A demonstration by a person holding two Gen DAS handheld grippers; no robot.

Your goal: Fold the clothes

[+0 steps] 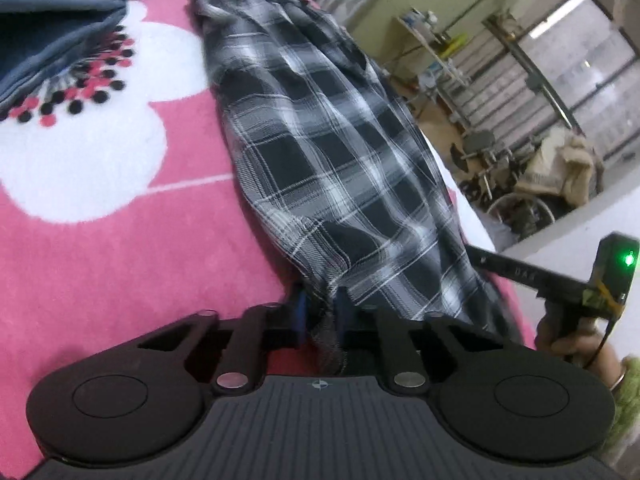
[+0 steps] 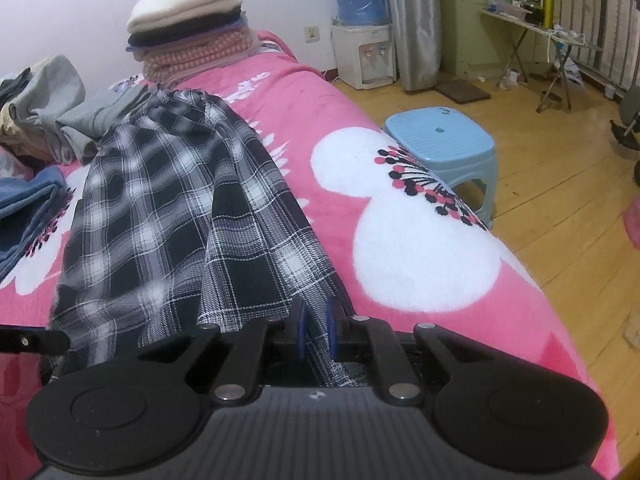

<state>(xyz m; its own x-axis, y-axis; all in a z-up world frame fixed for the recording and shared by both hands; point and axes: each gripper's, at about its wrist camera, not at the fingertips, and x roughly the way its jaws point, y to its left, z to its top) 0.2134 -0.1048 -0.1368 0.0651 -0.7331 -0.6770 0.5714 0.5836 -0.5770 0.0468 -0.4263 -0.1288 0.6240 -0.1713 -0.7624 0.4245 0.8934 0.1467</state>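
Observation:
A black-and-white plaid garment (image 1: 328, 152) lies stretched lengthwise on the pink bed cover (image 1: 100, 264). My left gripper (image 1: 320, 308) is shut on its near hem, cloth bunched between the blue pads. In the right wrist view the same plaid garment (image 2: 172, 216) runs away from me, and my right gripper (image 2: 315, 326) is shut on the other near corner of the hem. The right gripper's body (image 1: 580, 280), held by a hand, shows at the right edge of the left wrist view. The left gripper's finger (image 2: 32, 342) pokes in at the left of the right wrist view.
A stack of folded clothes (image 2: 192, 28) sits at the bed's far end. Loose grey clothes (image 2: 60, 116) and a blue garment (image 1: 52, 24) lie left of the plaid one. A light-blue stool (image 2: 444, 140) stands on the wooden floor beside the bed edge; a water dispenser (image 2: 362, 40) stands by the wall.

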